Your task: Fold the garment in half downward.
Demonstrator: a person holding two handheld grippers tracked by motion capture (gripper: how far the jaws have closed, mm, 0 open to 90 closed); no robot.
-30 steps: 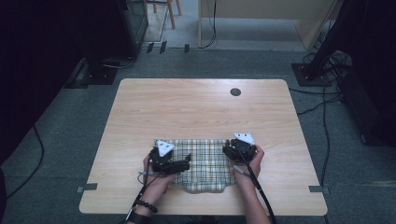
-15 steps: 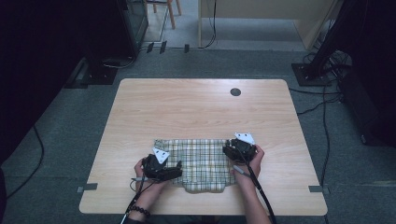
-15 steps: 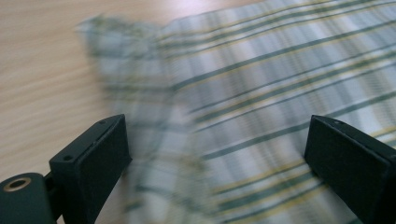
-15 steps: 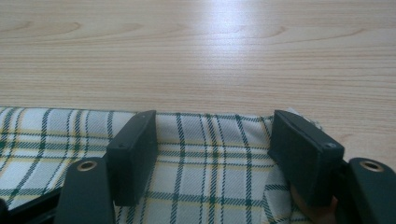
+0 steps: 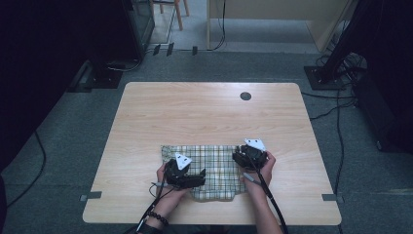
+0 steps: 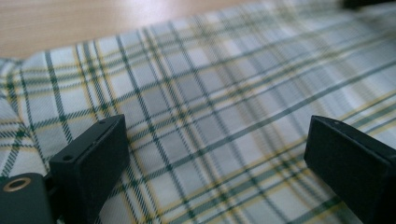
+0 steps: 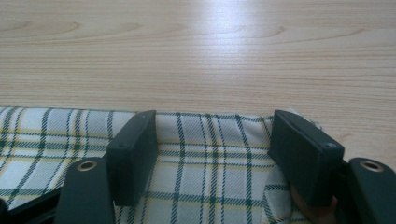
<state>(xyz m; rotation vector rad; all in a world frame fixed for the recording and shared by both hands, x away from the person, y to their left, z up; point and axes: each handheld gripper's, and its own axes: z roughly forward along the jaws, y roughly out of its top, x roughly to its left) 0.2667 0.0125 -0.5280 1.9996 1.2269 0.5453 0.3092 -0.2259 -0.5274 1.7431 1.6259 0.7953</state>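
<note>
High view looks down on a pale wooden worktop [image 5: 204, 117] with a folded plaid cloth [image 5: 216, 165] lying flat near its near edge, about midway between left and right. The cloth is checked in green, yellow and white. A small dark round hole [image 5: 245, 96] sits in the worktop toward the far right, well apart from the cloth.

The left claw [image 5: 197, 178] rests over the near left part of the cloth, held by the person's left hand [image 5: 165, 187], which wears a beaded bracelet [image 5: 157, 217]. In the left gripper view its two black jaws stand wide apart just above the plaid fabric [image 6: 210, 116], with nothing pinched between them.

The right claw [image 5: 246, 158] sits at the cloth's far right corner, held by the right hand [image 5: 260, 170]. In the right gripper view its jaws are spread, one on each side of a strip of the cloth's far edge [image 7: 210, 140], with bare worktop [image 7: 196, 56] beyond. The fabric lies flat between the jaws and they do not press on it. A cable [image 5: 272, 204] trails from this claw toward the near edge.
</note>
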